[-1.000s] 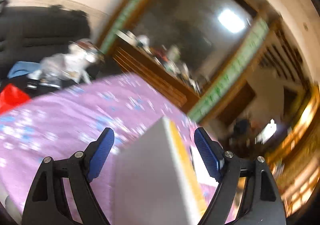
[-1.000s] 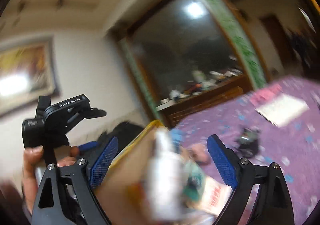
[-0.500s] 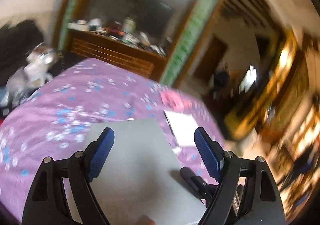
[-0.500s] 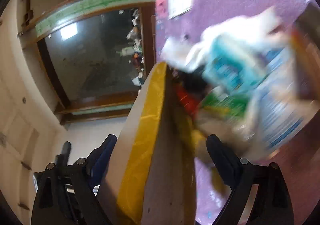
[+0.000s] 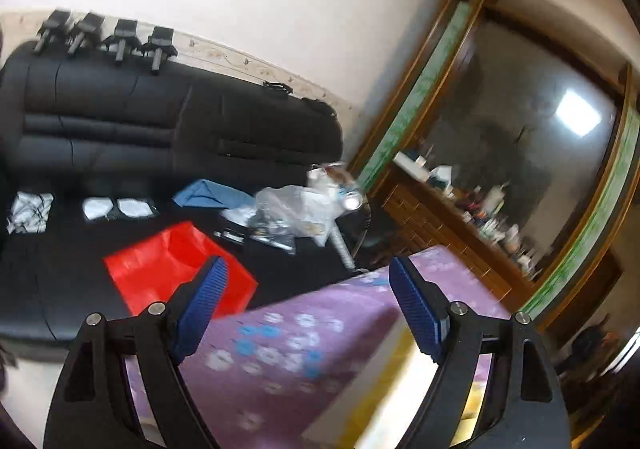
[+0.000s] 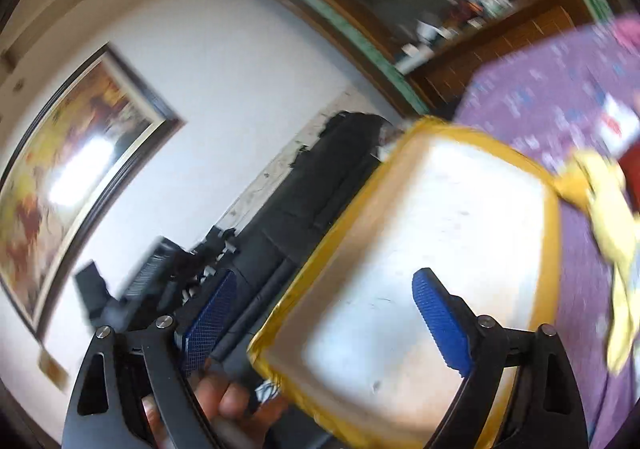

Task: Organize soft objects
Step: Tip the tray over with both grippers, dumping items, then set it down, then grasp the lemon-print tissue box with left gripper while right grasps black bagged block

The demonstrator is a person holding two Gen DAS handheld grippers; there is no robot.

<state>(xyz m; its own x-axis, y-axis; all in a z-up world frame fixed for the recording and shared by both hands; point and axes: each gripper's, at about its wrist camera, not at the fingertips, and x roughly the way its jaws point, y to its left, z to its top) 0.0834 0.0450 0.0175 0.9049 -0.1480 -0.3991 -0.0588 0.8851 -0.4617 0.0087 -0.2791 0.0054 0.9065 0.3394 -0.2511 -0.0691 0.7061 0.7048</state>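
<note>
Swung away from the table, the left gripper (image 5: 304, 305) now faces a black leather sofa (image 5: 120, 121), spread and empty. Purple floral tablecloth (image 5: 280, 361) lies below. The cardboard box (image 6: 420, 261) (yellow-taped, rectangular) sits between the right gripper's (image 6: 324, 321) spread, non-touching fingers; packets have tumbled out.

It was a home living room: a black sofa (image 5: 160, 137) filled the left, a framed painting (image 6: 68, 185) hung at left, a cluttered wooden sideboard (image 5: 452, 225) stood at right.
</note>
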